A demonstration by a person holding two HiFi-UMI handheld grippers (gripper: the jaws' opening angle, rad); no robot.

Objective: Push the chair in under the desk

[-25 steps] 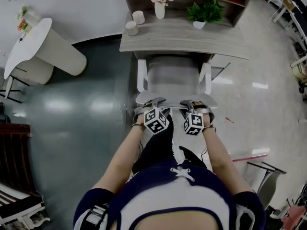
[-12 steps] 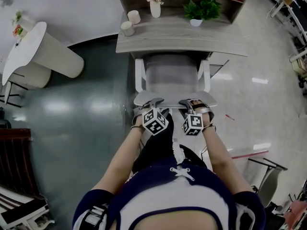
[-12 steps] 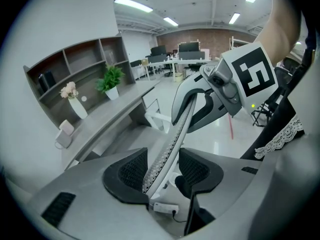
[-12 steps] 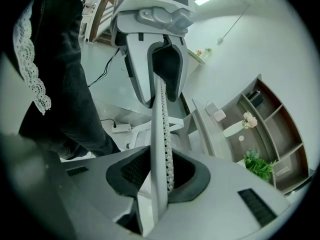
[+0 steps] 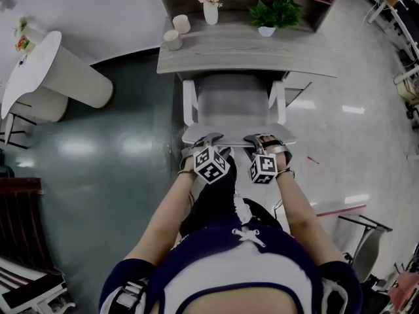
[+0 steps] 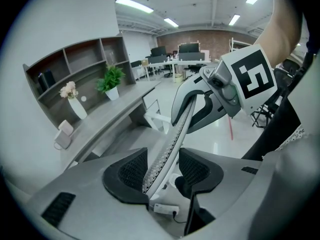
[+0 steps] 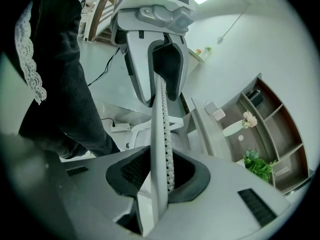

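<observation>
Here left gripper (image 5: 208, 138) and right gripper (image 5: 256, 138) clench the chair back (image 5: 237, 134); desk (image 5: 242, 48) ahead, glossy, perhaps tiled floor (image 5: 353, 142)

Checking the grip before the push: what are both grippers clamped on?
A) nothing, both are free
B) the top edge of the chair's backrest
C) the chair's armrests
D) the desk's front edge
B: in each gripper view the perforated top edge of the chair backrest runs between the pads, and the head view shows the left gripper and right gripper side by side on it.
</observation>
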